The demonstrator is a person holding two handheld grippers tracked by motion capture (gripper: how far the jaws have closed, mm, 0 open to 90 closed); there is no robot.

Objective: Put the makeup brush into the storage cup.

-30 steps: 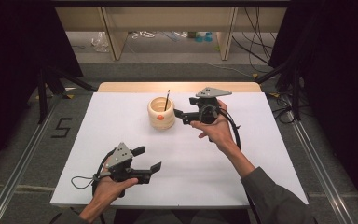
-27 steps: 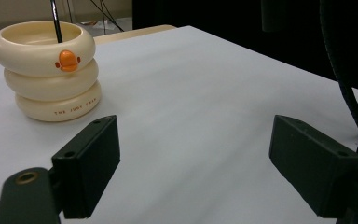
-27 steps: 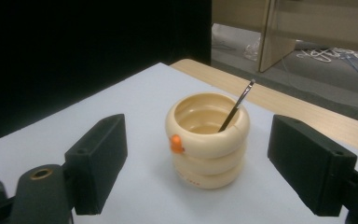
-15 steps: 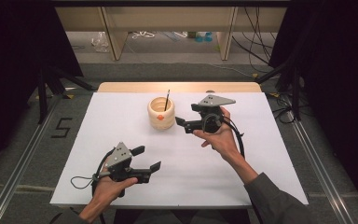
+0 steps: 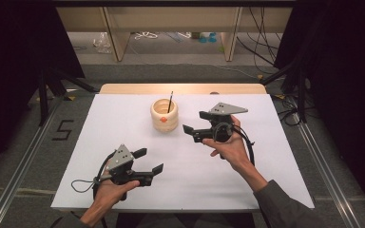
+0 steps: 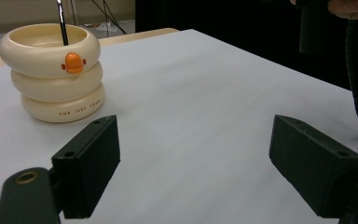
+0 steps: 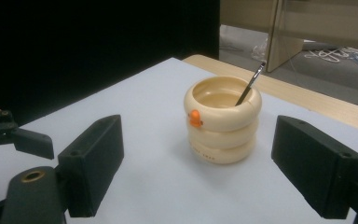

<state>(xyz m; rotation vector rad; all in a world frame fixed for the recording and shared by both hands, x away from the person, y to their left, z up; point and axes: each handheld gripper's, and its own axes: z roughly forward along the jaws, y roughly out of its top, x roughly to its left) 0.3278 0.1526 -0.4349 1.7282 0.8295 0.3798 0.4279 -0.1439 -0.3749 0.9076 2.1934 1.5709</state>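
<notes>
One cream ringed cup (image 5: 164, 115) holding one thin brush (image 5: 170, 101) stands on the bench (image 5: 123, 114); its small lettering is unreadable. Two grippers, left (image 5: 149, 161) and right (image 5: 193, 124), fingers spread, empty.

Left gripper (image 5: 148, 160) sat low near the person's edge, gripped from behind by the left hand (image 5: 108, 189), jaws spread wide and pointed up and to the right with nothing between them. Right gripper (image 5: 195, 123) was held further out, raised a bit, cradled from below by the right hand (image 5: 228, 145), forearm angling in from the lower right, jaws also wide apart and aimed leftward. Grey plates rode on top of both.
</notes>
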